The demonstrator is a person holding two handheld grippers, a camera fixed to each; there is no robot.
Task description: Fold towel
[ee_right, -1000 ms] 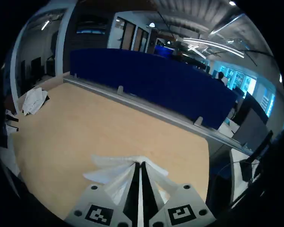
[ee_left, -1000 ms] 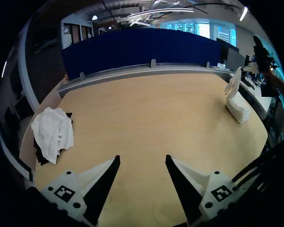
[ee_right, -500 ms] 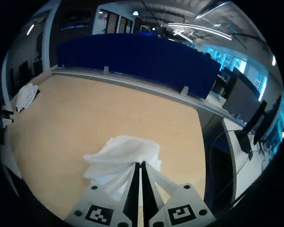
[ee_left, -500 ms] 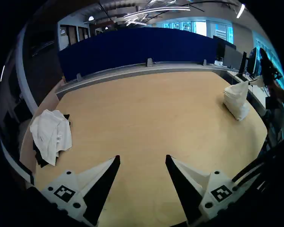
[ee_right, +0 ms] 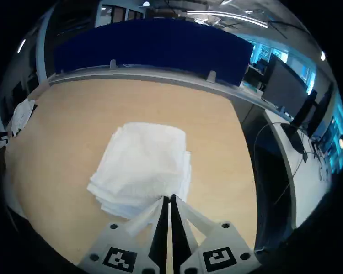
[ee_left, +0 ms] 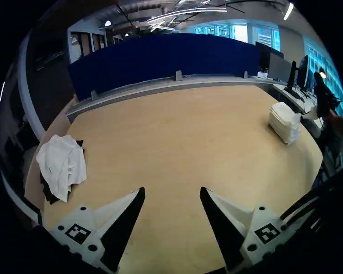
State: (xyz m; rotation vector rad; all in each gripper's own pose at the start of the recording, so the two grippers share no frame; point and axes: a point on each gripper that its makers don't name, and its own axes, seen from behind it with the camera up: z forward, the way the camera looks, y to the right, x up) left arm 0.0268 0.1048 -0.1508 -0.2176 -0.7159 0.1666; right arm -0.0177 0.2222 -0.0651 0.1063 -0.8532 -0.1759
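Note:
A stack of folded white towels [ee_right: 142, 166] lies on the wooden table [ee_right: 80, 118] near its right end. My right gripper [ee_right: 170, 197] is shut on the near edge of the top towel, with cloth bunched on both sides of the closed fingers. In the left gripper view the same stack [ee_left: 285, 122] sits far right, with the right gripper and the hand holding it [ee_left: 326, 98] just beyond. My left gripper [ee_left: 171, 189] hovers open over bare table [ee_left: 180, 137], holding nothing. A crumpled white towel pile [ee_left: 61, 164] rests at the table's left edge, also small and far in the right gripper view [ee_right: 21, 114].
A blue partition [ee_left: 162, 57] on a grey rail borders the table's far side. Dark cloth [ee_left: 47, 192] lies under the crumpled pile. Monitors [ee_right: 283, 86] and cables stand on a neighbouring desk past the table's right edge.
The right gripper has brought the hanging towel down; it now lies flat on top of the stack. The left gripper has stayed open and hardly moved.

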